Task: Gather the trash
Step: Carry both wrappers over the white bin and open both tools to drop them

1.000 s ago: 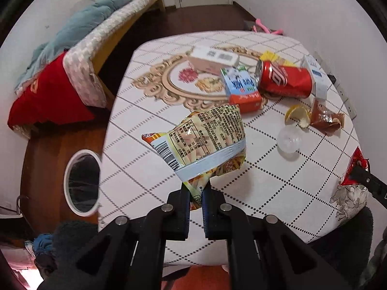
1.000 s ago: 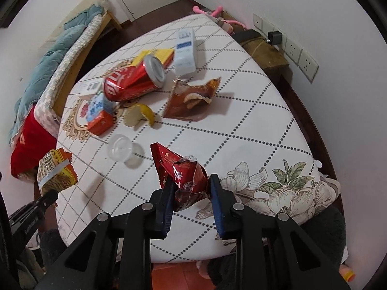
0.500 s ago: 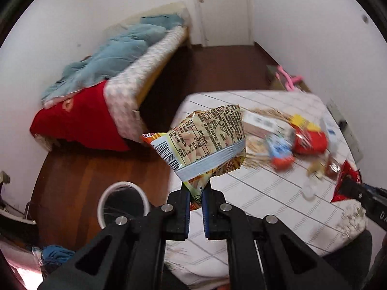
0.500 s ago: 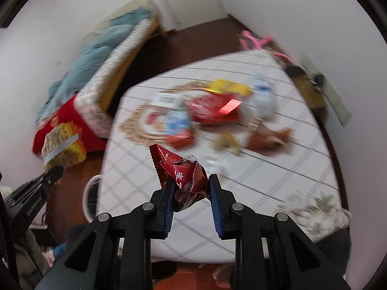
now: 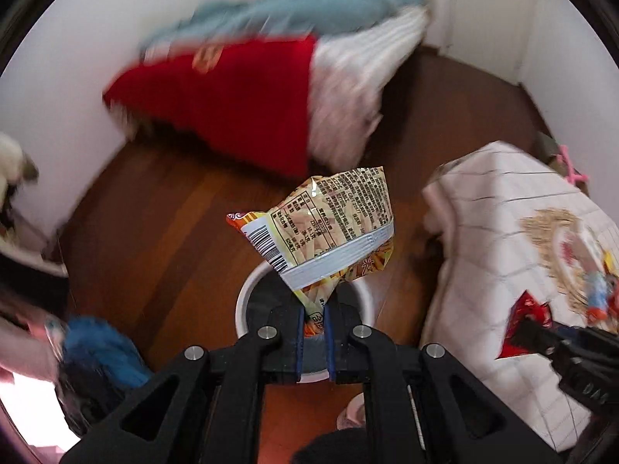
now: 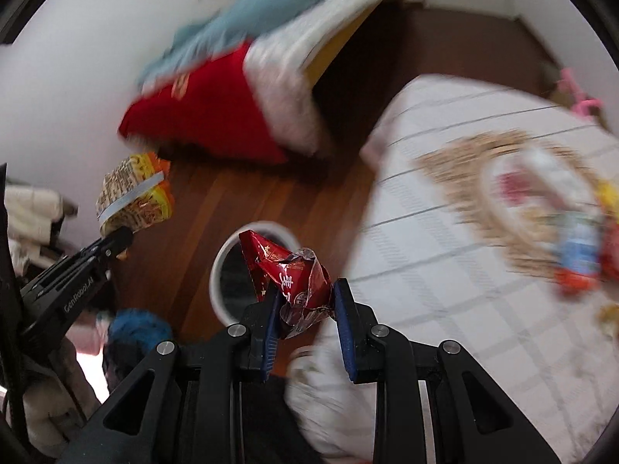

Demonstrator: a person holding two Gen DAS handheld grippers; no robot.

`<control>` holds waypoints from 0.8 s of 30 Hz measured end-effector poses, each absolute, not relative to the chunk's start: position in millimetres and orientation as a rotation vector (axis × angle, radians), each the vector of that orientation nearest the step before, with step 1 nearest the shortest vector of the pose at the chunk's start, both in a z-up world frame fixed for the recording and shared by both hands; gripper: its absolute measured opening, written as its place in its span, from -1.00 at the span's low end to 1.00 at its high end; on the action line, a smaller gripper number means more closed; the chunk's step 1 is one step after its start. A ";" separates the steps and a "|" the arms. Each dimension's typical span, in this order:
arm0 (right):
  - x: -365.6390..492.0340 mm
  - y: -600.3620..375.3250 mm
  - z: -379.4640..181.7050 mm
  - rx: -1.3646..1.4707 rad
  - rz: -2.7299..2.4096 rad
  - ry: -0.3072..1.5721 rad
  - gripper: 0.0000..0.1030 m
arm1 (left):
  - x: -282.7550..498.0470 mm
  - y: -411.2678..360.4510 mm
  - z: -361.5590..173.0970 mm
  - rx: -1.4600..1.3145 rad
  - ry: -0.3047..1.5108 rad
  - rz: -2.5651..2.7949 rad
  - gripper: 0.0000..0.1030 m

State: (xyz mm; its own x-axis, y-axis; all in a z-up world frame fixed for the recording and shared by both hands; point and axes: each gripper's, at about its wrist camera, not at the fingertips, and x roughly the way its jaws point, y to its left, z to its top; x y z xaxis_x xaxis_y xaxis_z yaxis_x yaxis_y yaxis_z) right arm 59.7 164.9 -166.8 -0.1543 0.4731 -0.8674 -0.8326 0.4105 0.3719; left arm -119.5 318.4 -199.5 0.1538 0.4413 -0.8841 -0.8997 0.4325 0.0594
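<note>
My left gripper (image 5: 312,319) is shut on a yellow snack bag (image 5: 329,228) and holds it above the white round trash bin (image 5: 247,290) on the wooden floor. My right gripper (image 6: 305,301) is shut on a crumpled red wrapper (image 6: 290,270) and holds it beside the table edge, over the near side of the bin (image 6: 220,270). The left gripper with its bag (image 6: 131,197) shows at the left of the right wrist view. The red wrapper (image 5: 528,309) shows at the right of the left wrist view.
The table with a white checked cloth (image 6: 445,263) stands to the right, with blurred trash (image 6: 580,239) on it. A bed with red and blue covers (image 5: 251,108) lies behind the bin. Blue fabric (image 5: 100,348) lies on the floor at the left.
Both grippers have swung left, off the table and toward the floor. The bin now sits just below the two held pieces. Both grips are unchanged.
</note>
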 end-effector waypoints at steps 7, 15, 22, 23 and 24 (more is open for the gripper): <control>-7.1 285.2 -279.7 -0.614 1.201 1.458 -0.45 | -150.8 381.2 -308.3 -0.837 1.117 0.964 -0.75; -42.8 347.9 -369.3 -0.774 1.156 1.573 -0.36 | -185.4 398.0 -350.9 -0.993 1.134 1.011 0.52; -36.9 344.9 -378.7 -0.717 1.197 1.623 0.69 | -220.9 385.1 -334.0 -0.985 1.119 1.160 0.94; -36.6 342.6 -376.9 -0.712 1.206 1.625 0.89 | -224.2 385.3 -329.0 -0.968 1.118 1.177 0.94; -34.3 341.8 -373.7 -0.720 1.199 1.614 1.00 | -225.5 382.8 -324.2 -0.953 1.118 1.194 0.94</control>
State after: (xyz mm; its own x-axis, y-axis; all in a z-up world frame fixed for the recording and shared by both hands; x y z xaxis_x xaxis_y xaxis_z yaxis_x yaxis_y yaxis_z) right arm -34.3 341.8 -373.7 -0.3606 0.0829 -0.9290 -0.8654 0.3418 0.3664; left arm -225.5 382.8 -324.2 0.0167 0.2071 -0.9782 -0.9897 0.1426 0.0133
